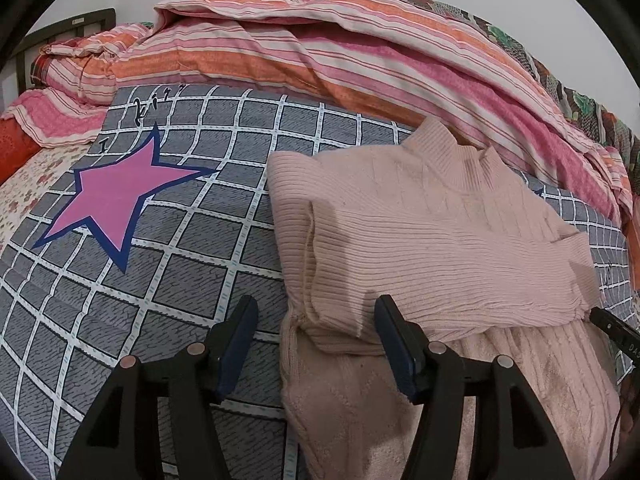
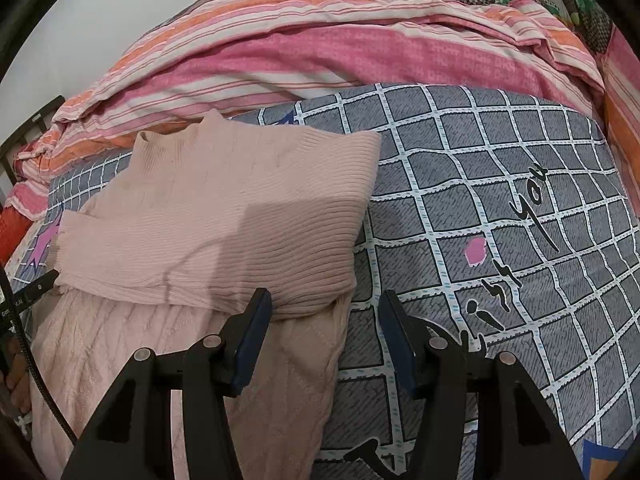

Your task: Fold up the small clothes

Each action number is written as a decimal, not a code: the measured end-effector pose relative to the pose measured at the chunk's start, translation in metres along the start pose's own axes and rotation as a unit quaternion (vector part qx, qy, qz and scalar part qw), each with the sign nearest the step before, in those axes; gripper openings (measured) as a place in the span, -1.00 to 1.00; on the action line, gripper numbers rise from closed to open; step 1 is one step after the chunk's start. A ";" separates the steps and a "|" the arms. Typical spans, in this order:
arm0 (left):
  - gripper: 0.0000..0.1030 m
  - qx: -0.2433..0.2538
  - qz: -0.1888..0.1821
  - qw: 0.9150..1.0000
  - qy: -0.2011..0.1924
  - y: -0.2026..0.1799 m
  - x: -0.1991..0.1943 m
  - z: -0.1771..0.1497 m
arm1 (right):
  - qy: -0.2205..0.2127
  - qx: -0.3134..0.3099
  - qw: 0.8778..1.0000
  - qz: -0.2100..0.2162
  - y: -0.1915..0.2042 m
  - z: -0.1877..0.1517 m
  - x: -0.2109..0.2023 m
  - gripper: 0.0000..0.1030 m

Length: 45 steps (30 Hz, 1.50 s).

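Sweater (image 1: 432, 240), pale pink and ribbed, lies partly folded at centre right of our left wrist view and centre left of our right wrist view, spread on the grey checked bedsheet (image 1: 192, 280) with its collar toward the striped pink and orange quilt (image 1: 320, 48) heaped along the top. We hold the left gripper (image 1: 316, 340) with jaws apart over the sweater's left edge, clamping nothing. Our right gripper (image 2: 325, 332) likewise stands apart and empty, straddling the sweater's right edge, near a small pink spot (image 2: 476, 250) on the sheet.
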<state>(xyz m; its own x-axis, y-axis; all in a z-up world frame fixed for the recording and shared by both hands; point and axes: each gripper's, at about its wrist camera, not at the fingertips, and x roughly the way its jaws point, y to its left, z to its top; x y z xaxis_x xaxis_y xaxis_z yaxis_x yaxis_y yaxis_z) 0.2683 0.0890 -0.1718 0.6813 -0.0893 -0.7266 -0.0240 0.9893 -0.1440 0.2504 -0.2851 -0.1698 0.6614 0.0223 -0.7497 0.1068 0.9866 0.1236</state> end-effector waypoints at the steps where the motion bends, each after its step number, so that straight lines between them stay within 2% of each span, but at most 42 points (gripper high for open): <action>1: 0.15 0.000 0.000 1.000 0.000 0.000 0.000 0.000 | 0.000 0.000 1.000 0.000 0.000 0.000 0.000 0.07; 38: 0.17 -0.001 -0.002 1.000 0.000 0.001 0.001 0.000 | -0.001 -0.002 1.000 0.001 -0.001 -0.001 0.001 0.08; 41: 0.17 0.000 -0.009 1.000 -0.017 0.000 -0.005 -0.002 | -0.007 -0.004 1.000 0.008 0.000 -0.001 0.000 0.08; 45: 0.16 0.015 -0.021 0.997 -0.067 -0.006 -0.023 -0.005 | -0.020 -0.018 0.999 0.027 0.007 -0.002 -0.005 0.07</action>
<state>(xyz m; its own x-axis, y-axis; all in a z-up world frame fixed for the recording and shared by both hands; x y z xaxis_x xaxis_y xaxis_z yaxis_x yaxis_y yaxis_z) 0.2489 0.0847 -0.1572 0.7728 -0.1157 -0.6241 0.0271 0.9883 -0.1498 0.2459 -0.2783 -0.1667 0.6948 0.0692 -0.7159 0.0448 0.9893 0.1390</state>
